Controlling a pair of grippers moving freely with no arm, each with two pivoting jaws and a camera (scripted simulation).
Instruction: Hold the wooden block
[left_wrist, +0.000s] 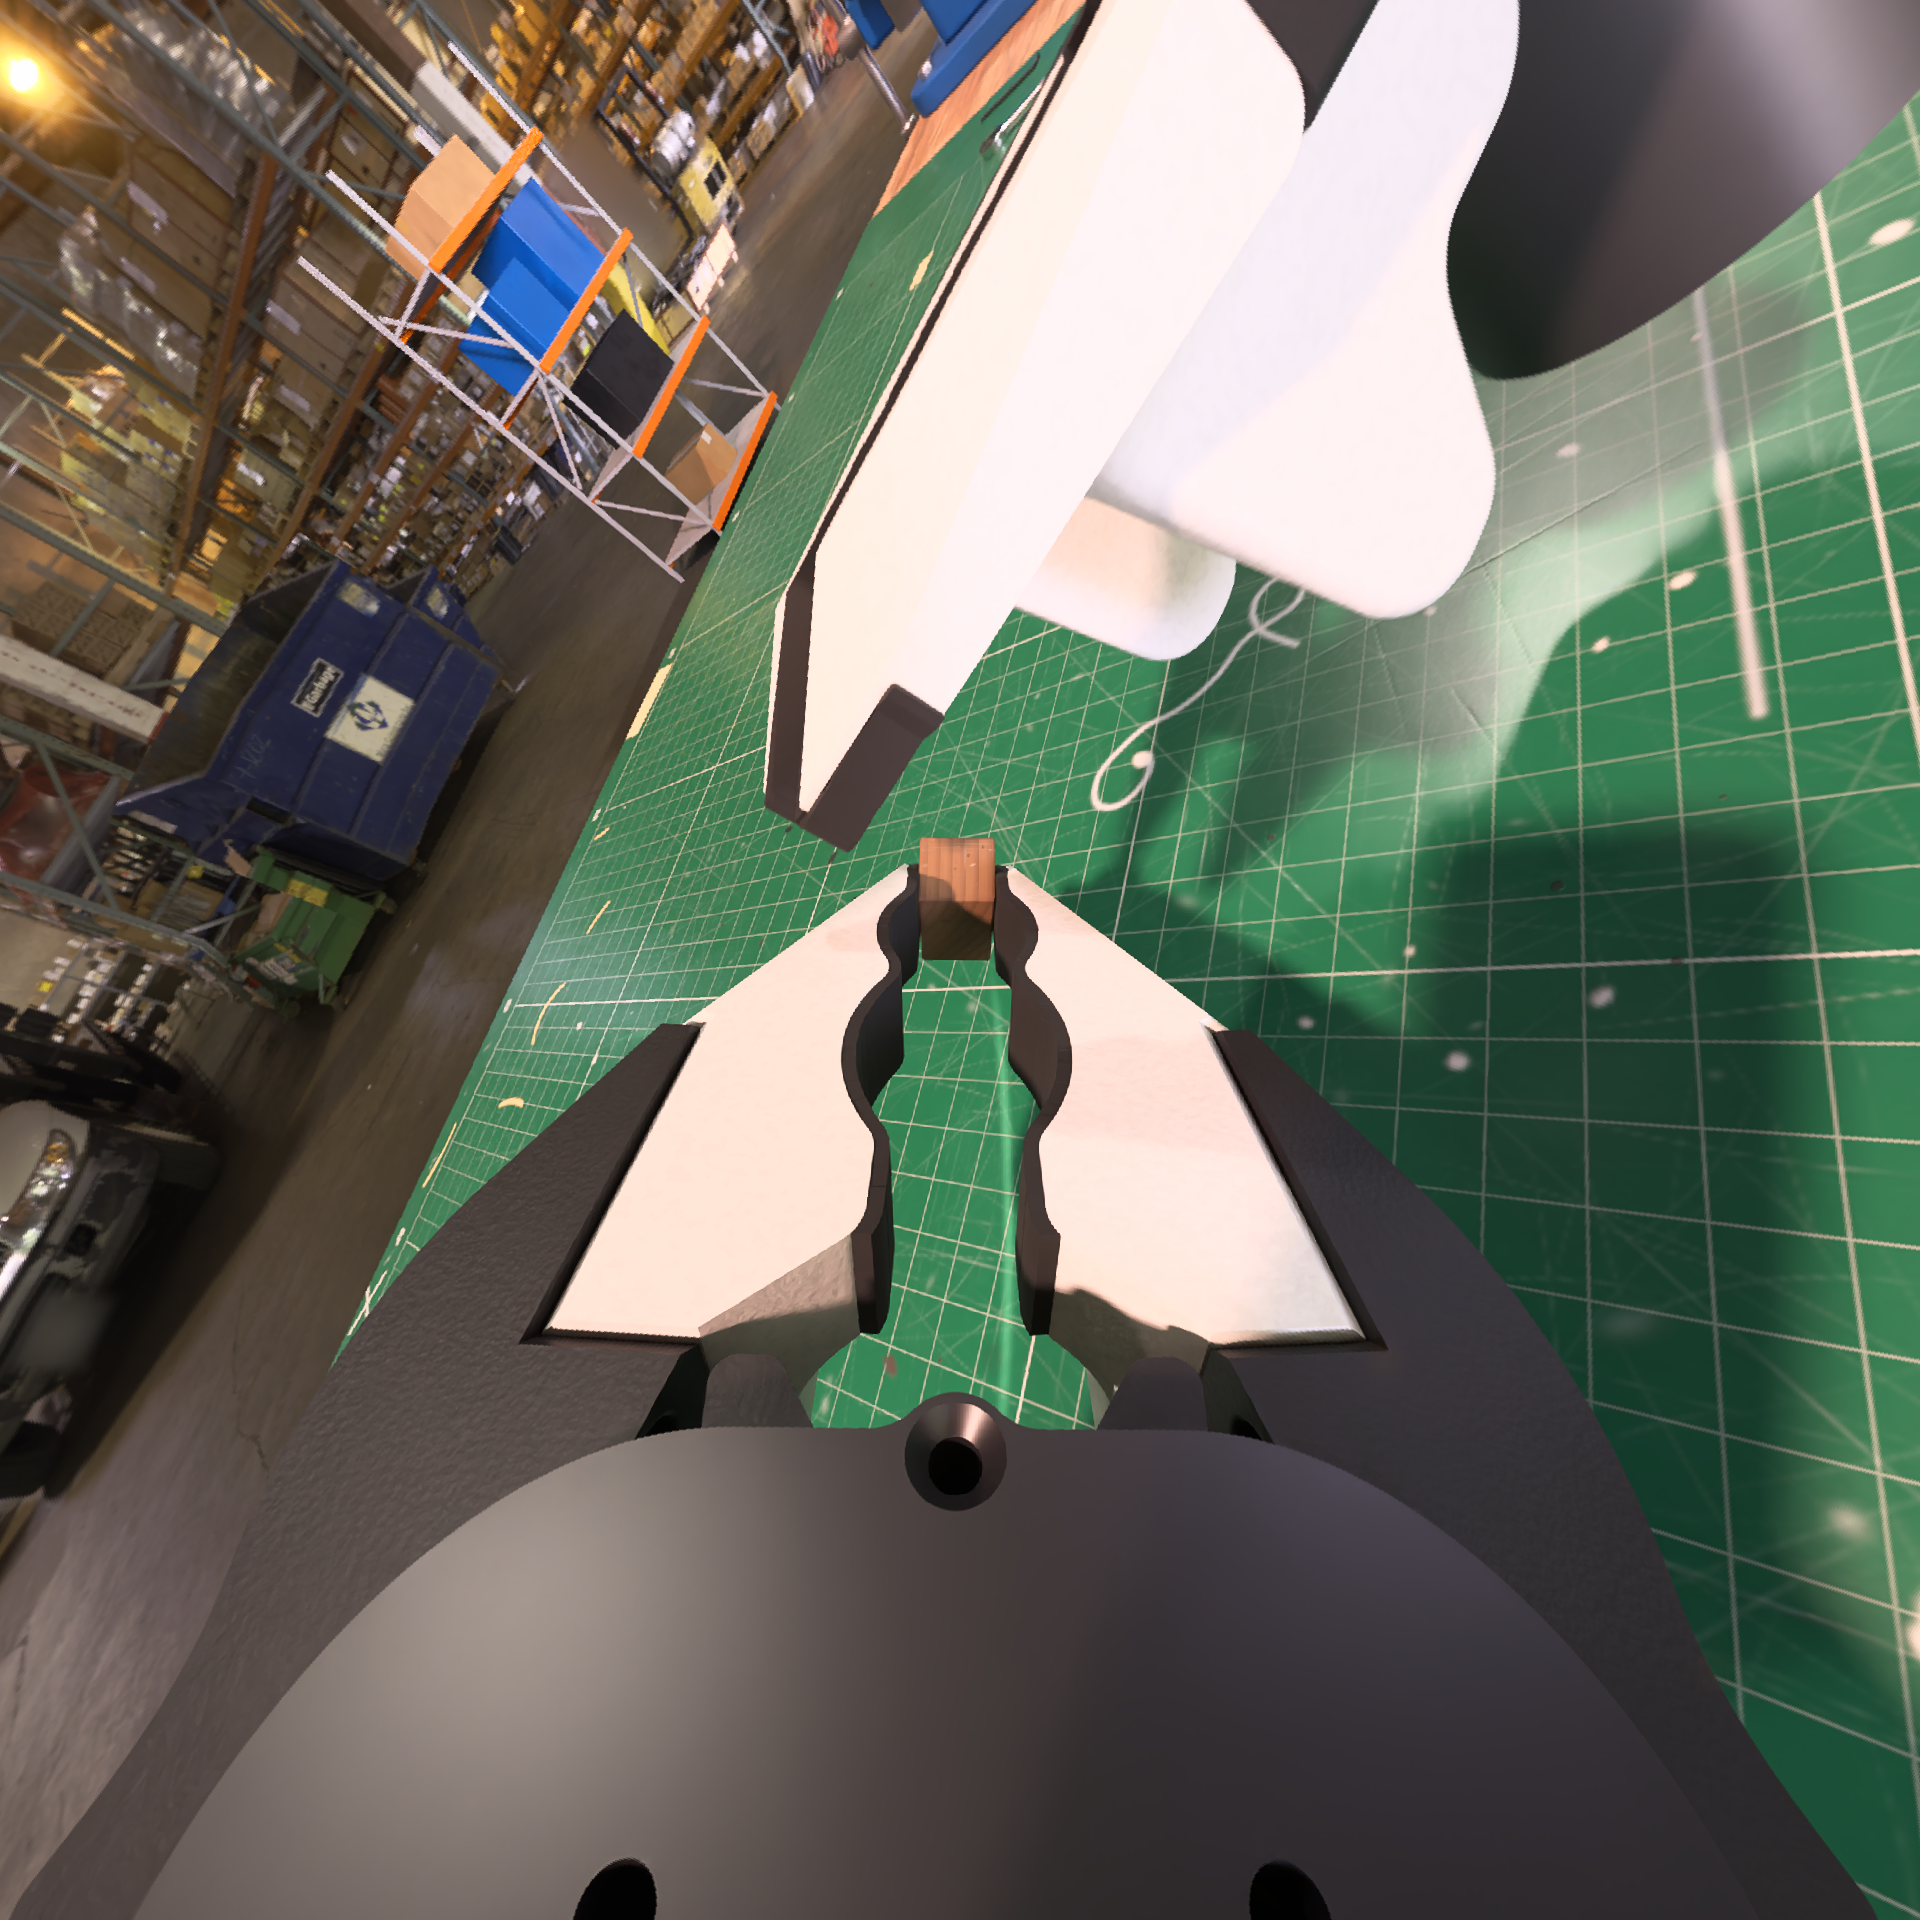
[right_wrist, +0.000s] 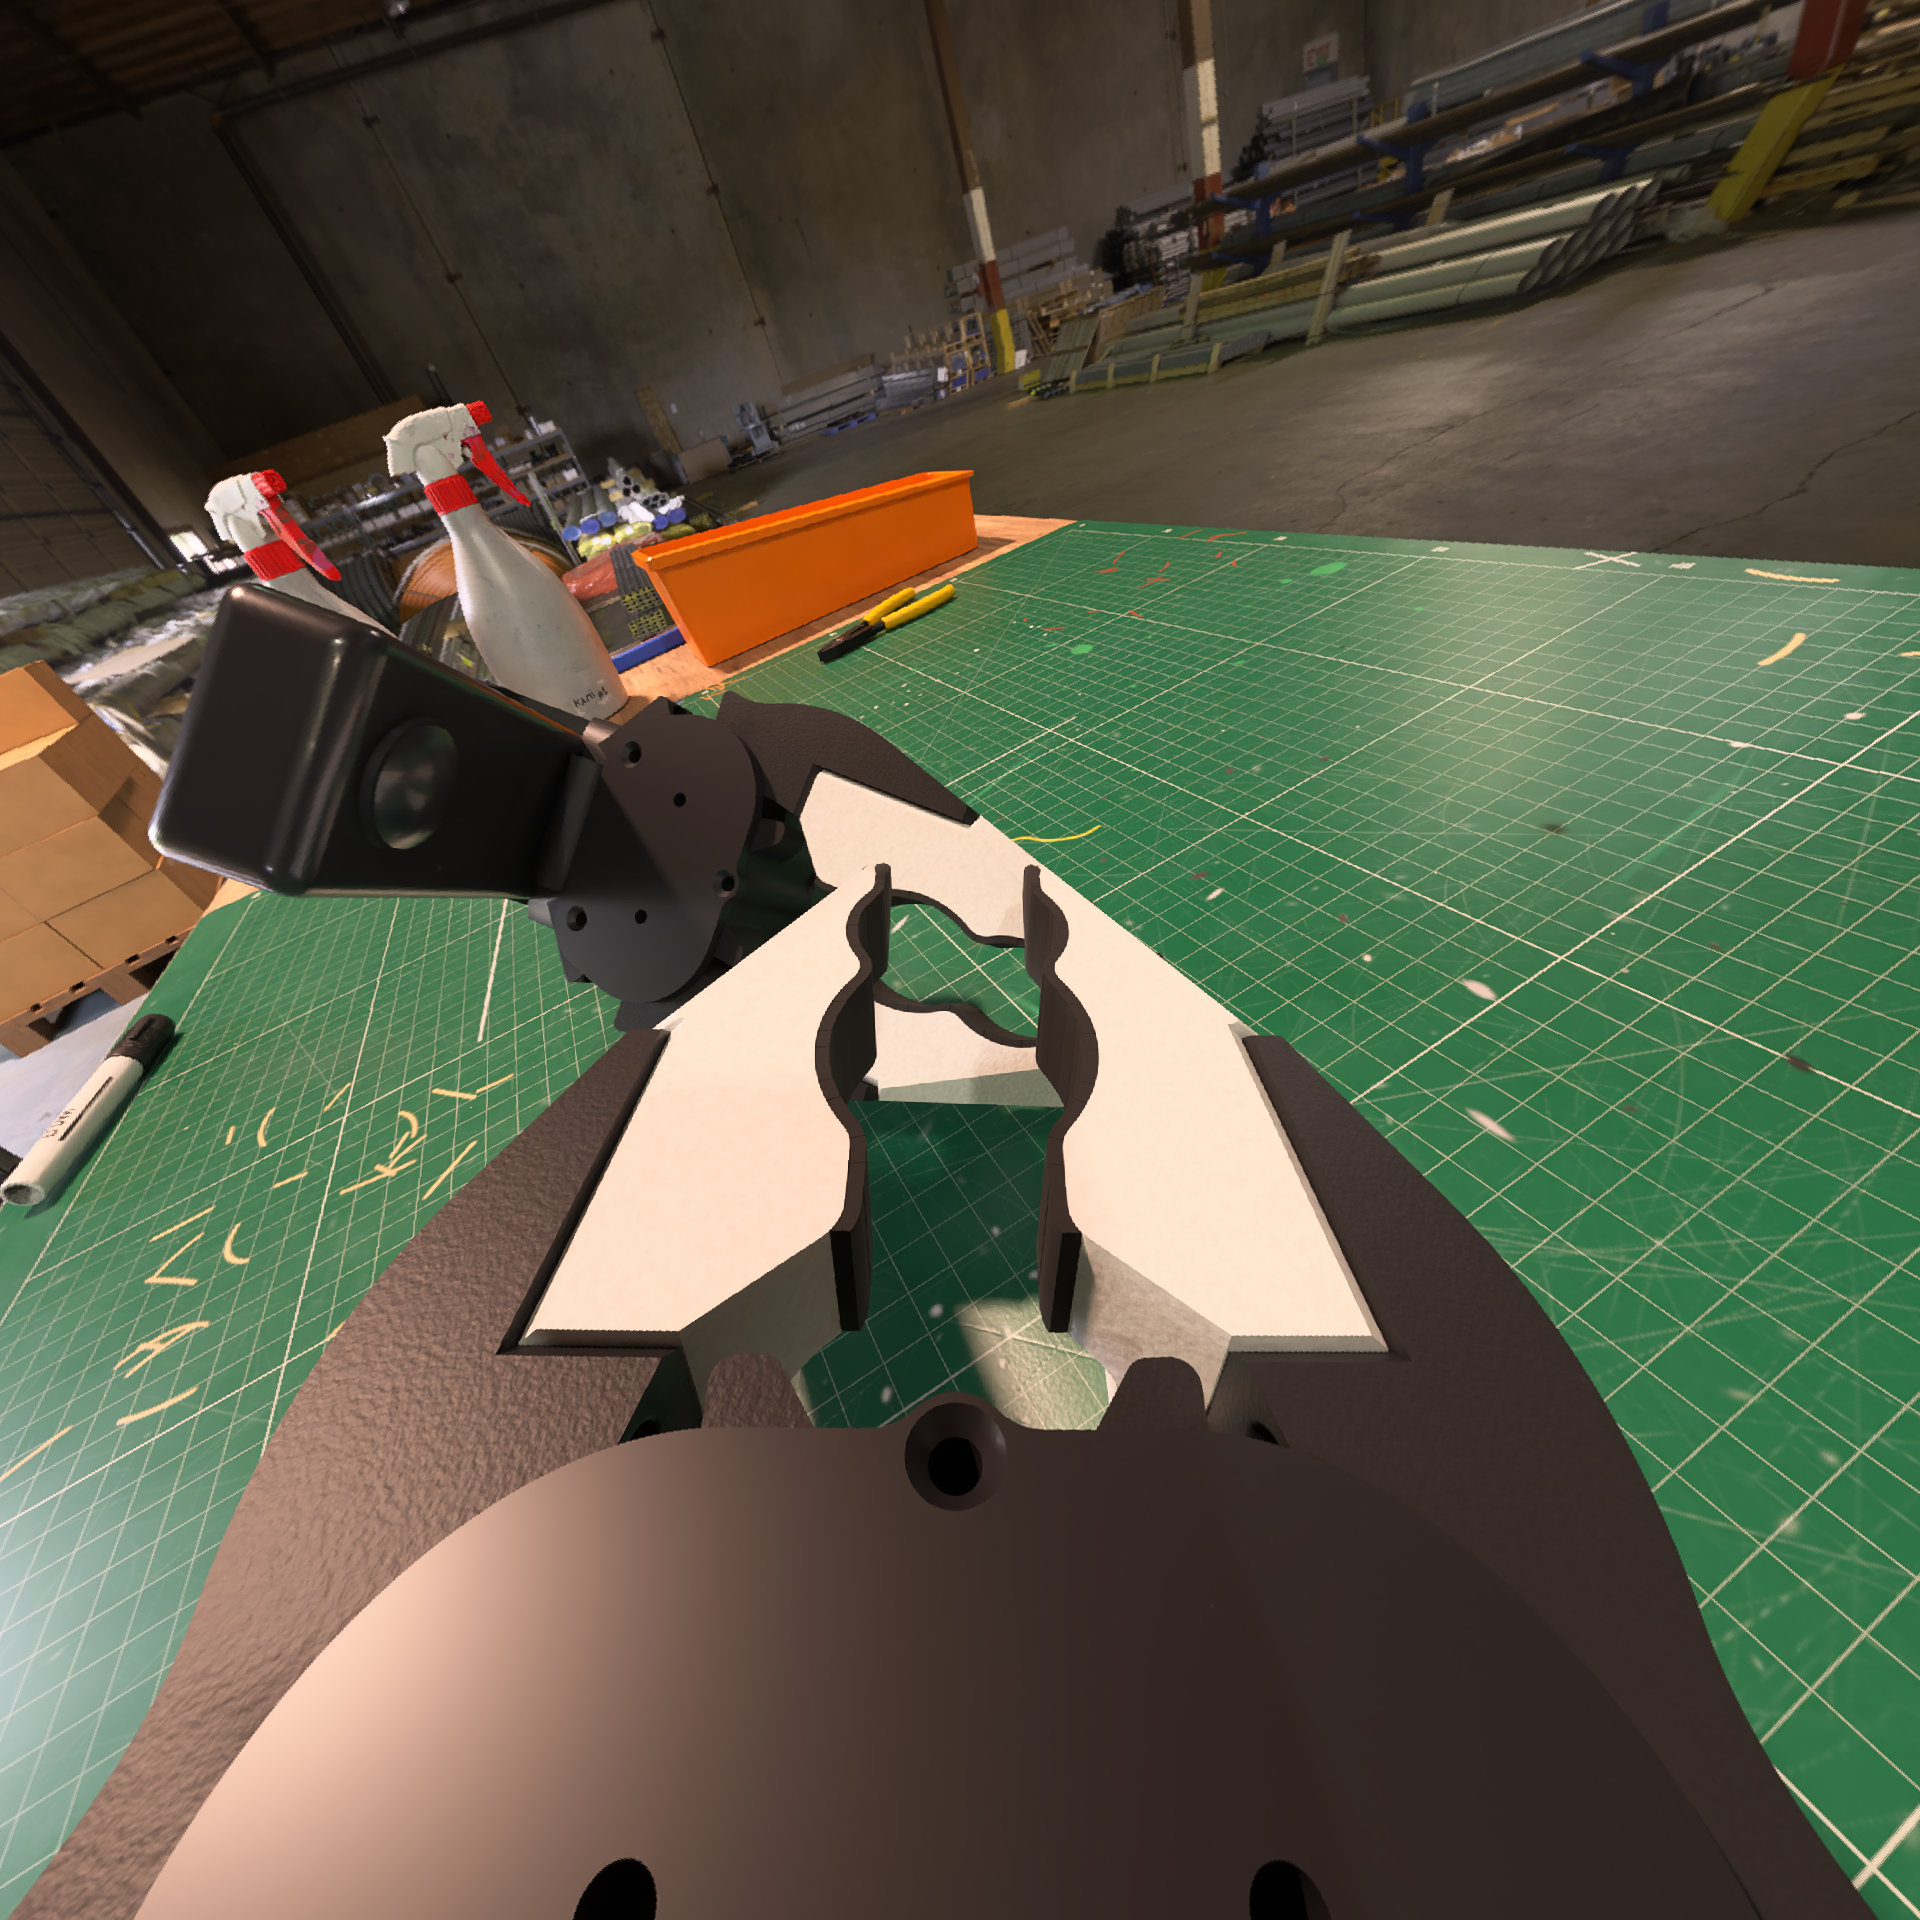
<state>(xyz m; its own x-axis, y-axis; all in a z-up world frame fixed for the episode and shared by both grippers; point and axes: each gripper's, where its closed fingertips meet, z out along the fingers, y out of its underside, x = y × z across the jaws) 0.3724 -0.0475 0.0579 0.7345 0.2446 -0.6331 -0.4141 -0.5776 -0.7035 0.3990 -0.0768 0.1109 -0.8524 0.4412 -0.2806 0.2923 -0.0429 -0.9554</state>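
A small wooden block (left_wrist: 956, 899) sits between the fingertips of my left gripper (left_wrist: 956, 883), which is shut on it over the green cutting mat (left_wrist: 1351, 1039). One white finger (left_wrist: 935, 499) of my right gripper reaches in from above, its tip just beyond and left of the block. In the right wrist view my right gripper (right_wrist: 956, 883) is open and empty. The left gripper's black body (right_wrist: 644, 831) lies on its side just ahead. Its fingers (right_wrist: 935, 1060) pass across the gap between my right fingers. The block is hidden in this view.
The mat's edge (left_wrist: 582, 914) drops off to the left in the left wrist view. Beyond the left gripper stand two spray bottles (right_wrist: 520, 603) and an orange tray (right_wrist: 810, 561), with yellow-handled pliers (right_wrist: 883, 618) beside it. A marker (right_wrist: 83, 1112) lies at the left.
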